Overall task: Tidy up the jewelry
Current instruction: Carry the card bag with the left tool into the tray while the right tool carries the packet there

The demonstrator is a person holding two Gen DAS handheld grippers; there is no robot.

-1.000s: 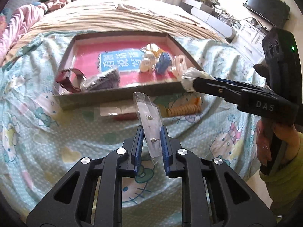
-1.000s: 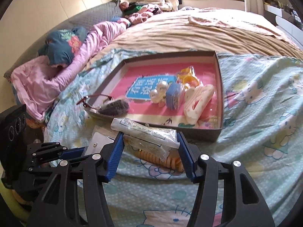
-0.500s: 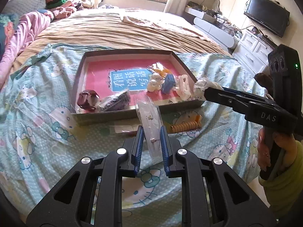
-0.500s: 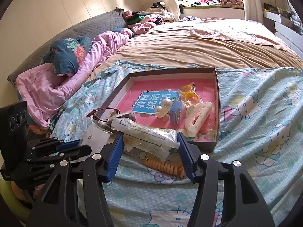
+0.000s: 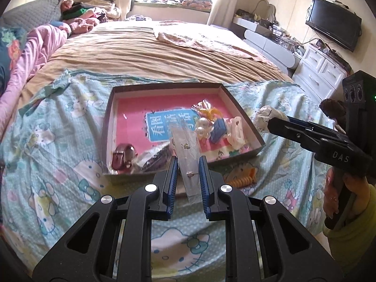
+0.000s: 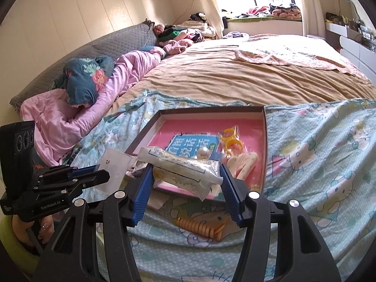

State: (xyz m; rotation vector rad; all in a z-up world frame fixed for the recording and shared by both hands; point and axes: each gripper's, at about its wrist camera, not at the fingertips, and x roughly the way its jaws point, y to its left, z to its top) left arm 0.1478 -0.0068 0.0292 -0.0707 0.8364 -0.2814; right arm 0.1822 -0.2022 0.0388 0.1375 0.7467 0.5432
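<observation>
Left gripper (image 5: 187, 183), black with blue ribbed pads, clamped on a narrow clear plastic sachet (image 5: 186, 155) holding small metal earrings; the sachet stands nearly upright between the pads, above the bedding, and hides part of the tray behind it. Right gripper (image 6: 185, 188), of the same make, closed across the ends of a crumpled white-and-clear plastic packet (image 6: 181, 168) with printed lettering; the packet lies crosswise between the pads and screens the near wall of the tray. Each gripper enters the other's view from the side, held by a hand (image 5: 333, 202) in a yellow-green sleeve. Directly below both tools, on the pale blue cartoon-cat bedsheet (image 5: 58, 188), lies an orange coiled hair tie (image 6: 199, 228), just beside a flat paper card; both lie outside the tray. Behind them rests a shallow rectangular cardboard tray (image 5: 107, 127) with dark walls and a pink floor bearing a blue label. Inside, from the left wrist view: a dark red buckled strap (image 5: 123, 156) in the near left corner, a dark bundle in clear wrap beside it, white pearl beads (image 5: 203, 127), a small blue box (image 5: 218, 130), a cream hair claw (image 5: 236, 131) along the right wall, and yellow rings in a clear bag (image 6: 231, 141) further back. Beyond the tray: a tan bedspread (image 5: 152, 54), a pink quilt (image 6: 77, 110) at left, a white dresser and wall television at right.
</observation>
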